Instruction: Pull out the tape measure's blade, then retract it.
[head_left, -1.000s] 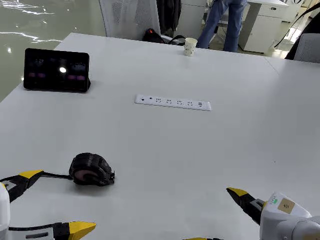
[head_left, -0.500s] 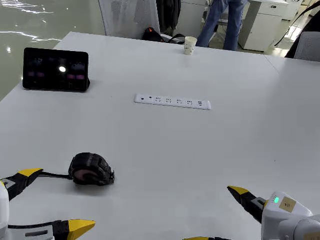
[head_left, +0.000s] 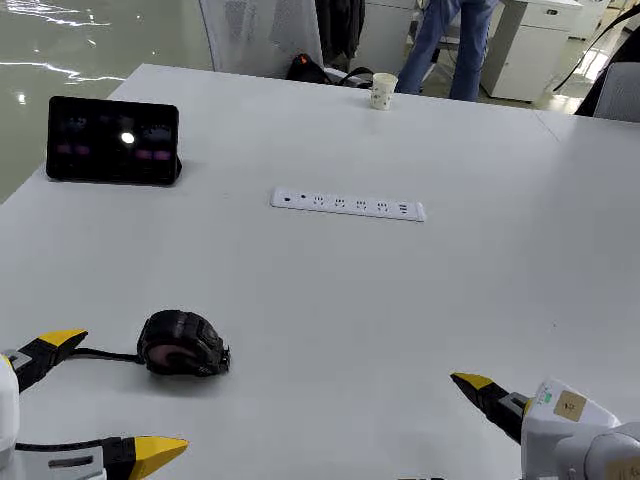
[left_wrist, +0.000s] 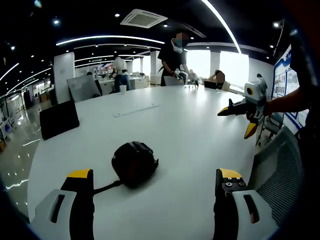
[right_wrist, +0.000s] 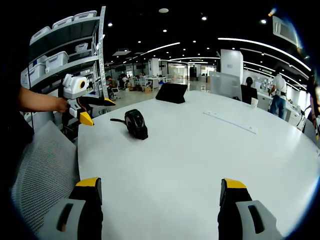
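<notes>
Since left tool (head_left: 110, 395) and right tool (right_wrist: 161, 182) gape empty, I'd clamp the tape measure (head_left: 183, 343) body, lower left, squarely first.

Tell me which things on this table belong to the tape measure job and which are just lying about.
For the job:
tape measure, lying on the table, not gripped
left claw, open
right claw, open

Just lying about:
tablet
power strip
paper cup
</notes>
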